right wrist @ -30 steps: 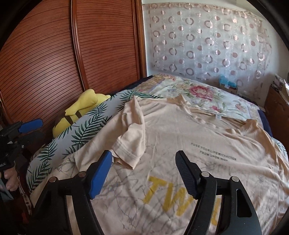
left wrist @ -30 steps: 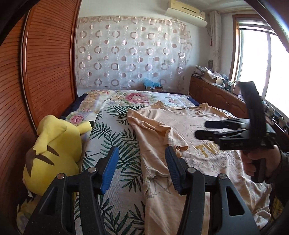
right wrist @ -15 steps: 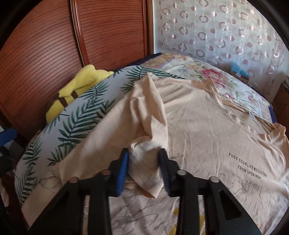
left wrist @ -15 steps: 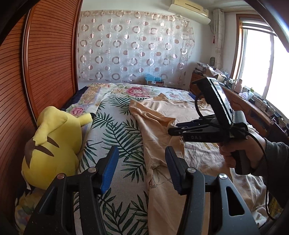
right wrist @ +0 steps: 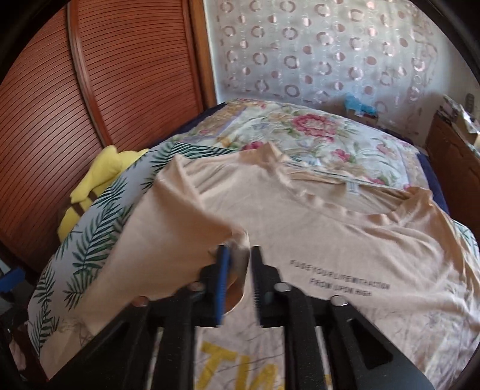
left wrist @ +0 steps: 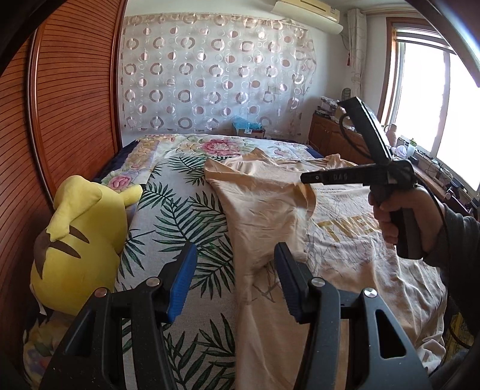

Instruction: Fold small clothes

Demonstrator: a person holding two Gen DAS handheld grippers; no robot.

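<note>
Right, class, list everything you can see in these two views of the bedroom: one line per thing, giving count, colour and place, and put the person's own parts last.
T-shirt: one, peach with yellow and black print, spread on the bed.
Sleeve: one, peach, lifted over the shirt's front.
Bedspread: one, white with green leaves and pink flowers, covering the bed.
Plush toy: one, yellow with brown marks, at the bed's edge by the wardrobe.
Wardrobe: one, reddish-brown slatted wood, beside the bed.
Curtain: one, white with ringed circles, on the far wall.
Air conditioner: one, white, above the curtain.
Window: one, bright, right wall.
Left gripper: black, blue pads, open above the shirt's edge.
Right gripper: black, blue pads, pinching the sleeve.
Hand: one, holding the right gripper.
</note>
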